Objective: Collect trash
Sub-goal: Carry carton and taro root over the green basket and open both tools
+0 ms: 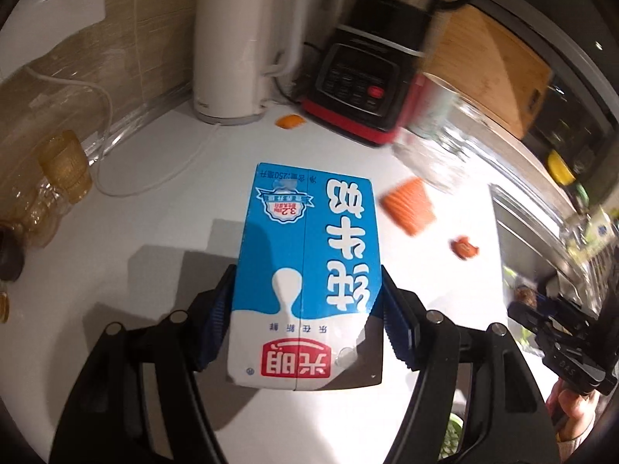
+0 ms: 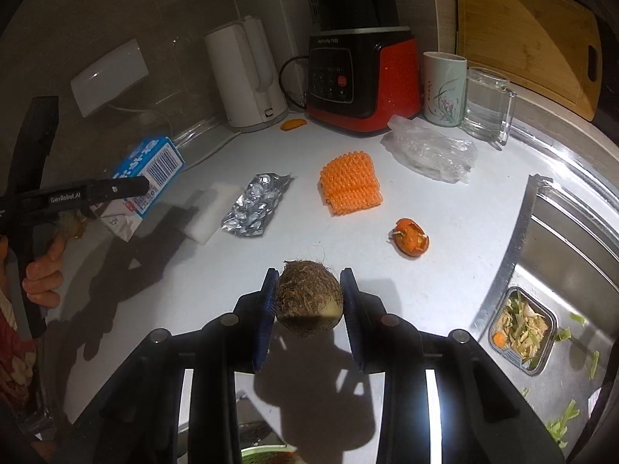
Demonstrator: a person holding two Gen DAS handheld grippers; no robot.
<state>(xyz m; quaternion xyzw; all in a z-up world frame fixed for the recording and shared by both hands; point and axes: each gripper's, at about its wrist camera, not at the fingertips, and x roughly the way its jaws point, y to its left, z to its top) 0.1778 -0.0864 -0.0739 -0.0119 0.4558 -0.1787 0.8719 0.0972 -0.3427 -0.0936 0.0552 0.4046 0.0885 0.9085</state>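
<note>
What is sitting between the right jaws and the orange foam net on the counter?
Only what the right gripper already grips: a hairy brown root piece fills its jaws. Past it, bare counter runs up to the orange foam net; the orange peel lies off to the right.

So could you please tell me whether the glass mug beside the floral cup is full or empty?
Empty, it seems: the glass mug looks clear throughout, with no visible liquid line.

White counter (image 2: 216,294) against a beige tiled wall (image 2: 162,7), with a white kettle (image 2: 247,77), red-black blender (image 2: 359,77), wooden board (image 2: 522,38) and steel sink (image 2: 572,239) on the right.
</note>
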